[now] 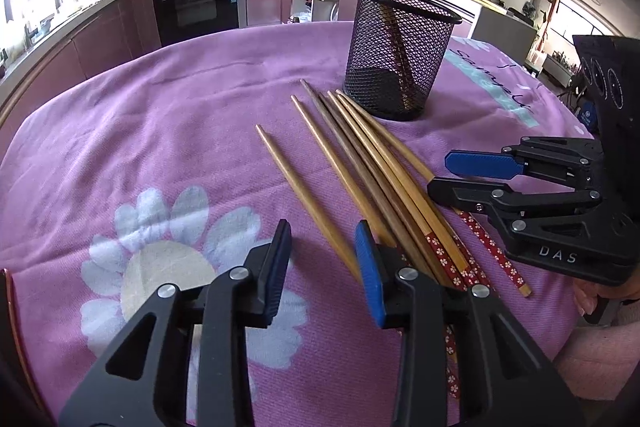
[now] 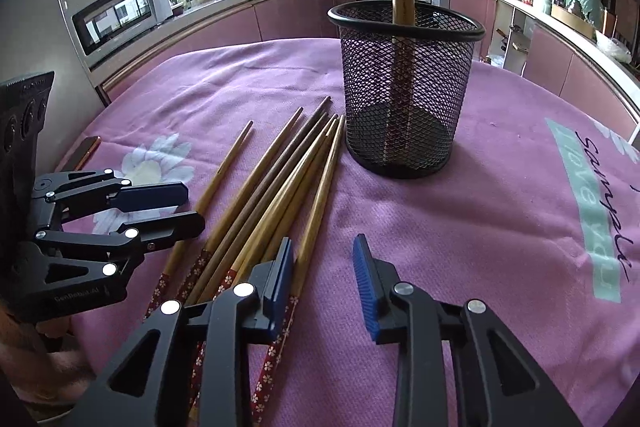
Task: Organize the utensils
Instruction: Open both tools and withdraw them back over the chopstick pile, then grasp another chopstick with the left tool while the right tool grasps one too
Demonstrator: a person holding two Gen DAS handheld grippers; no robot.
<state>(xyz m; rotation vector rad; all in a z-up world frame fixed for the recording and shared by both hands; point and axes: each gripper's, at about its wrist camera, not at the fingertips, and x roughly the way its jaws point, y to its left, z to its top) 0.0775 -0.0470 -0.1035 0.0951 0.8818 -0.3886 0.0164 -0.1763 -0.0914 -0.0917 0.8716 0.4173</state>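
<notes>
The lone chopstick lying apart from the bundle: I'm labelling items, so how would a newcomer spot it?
Start at the black mesh holder standing on the pink tablecloth. In front of it lies a fan of wooden chopsticks. The lone chopstick lies on the cloth on the fan's left in the left wrist view, touching none of the others.

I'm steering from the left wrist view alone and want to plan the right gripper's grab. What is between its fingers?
Observer: Only purple cloth. The right gripper is open, with the loose chopsticks beside it, towards the left gripper.
Operator: Does any chopstick run under a finger?
Observer: The outermost chopstick seems to pass beneath the nearer finger.
Operator: And my left gripper from the side?
Observer: Open, with cloth showing between its fingers.
</notes>
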